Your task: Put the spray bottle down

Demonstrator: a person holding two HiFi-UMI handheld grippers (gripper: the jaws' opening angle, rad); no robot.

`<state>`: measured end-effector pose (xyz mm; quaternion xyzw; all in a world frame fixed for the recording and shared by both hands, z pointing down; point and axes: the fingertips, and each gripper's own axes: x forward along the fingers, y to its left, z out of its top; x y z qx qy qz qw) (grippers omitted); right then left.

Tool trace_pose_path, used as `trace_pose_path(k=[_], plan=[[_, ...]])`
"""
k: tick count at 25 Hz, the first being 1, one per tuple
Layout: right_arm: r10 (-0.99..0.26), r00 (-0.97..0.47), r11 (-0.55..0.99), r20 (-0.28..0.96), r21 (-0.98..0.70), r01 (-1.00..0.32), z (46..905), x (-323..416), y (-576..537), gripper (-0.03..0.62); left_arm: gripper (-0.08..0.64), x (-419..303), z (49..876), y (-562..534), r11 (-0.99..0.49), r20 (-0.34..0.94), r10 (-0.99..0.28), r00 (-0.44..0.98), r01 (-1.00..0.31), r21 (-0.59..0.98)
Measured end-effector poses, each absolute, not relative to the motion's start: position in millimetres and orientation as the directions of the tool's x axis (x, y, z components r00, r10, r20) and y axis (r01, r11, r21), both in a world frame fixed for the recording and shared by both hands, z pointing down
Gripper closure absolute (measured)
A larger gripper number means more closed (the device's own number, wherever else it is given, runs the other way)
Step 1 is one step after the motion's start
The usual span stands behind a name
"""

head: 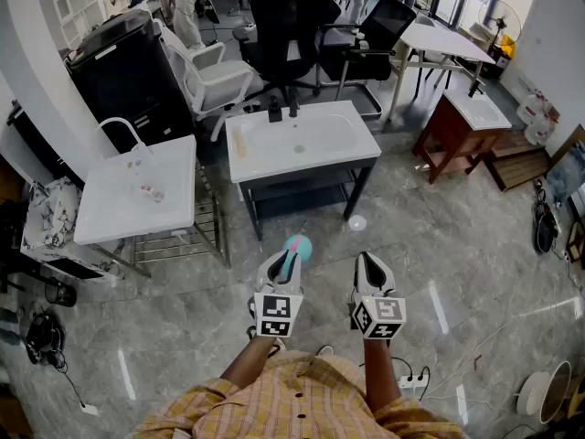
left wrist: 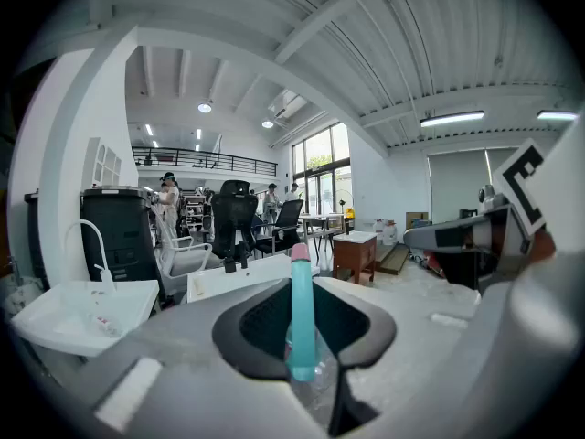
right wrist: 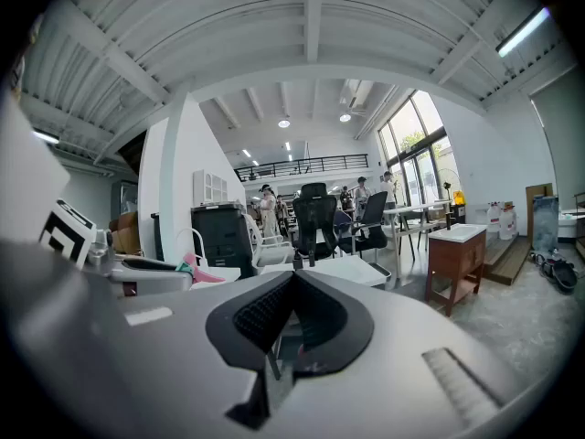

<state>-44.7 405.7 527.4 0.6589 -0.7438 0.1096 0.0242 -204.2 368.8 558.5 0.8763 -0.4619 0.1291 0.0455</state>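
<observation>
Near the bottom of the head view, above a plaid shirt [head: 302, 401], the person holds both grippers out side by side over the grey floor [head: 448, 245]. Left gripper [head: 282, 265] pinches the spray bottle [head: 298, 245]: its own view shows the teal, pink-tipped head standing upright between the two jaws, with the clear body below it pressed by the pads. The bottle hangs in the air, well short of any surface. Right gripper [head: 370, 265] is just beside the left, its jaws pressed together with nothing between them. Farther ahead stands a white basin table [head: 352, 149] with a black tap at its far edge. Another white basin [head: 178, 218] stands to its left, and black office chairs [head: 288, 26] stand beyond.
</observation>
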Motion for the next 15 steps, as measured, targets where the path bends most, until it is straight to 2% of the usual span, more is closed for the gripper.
trace_pose_path(k=[15], plan=[[-0.979, -0.116, 0.087, 0.167, -0.173, -0.981, 531, -77, 393, 0.592, 0.489, -237, 557, 347, -0.614, 0.223, -0.767, 0.602, -0.789, 0.016]])
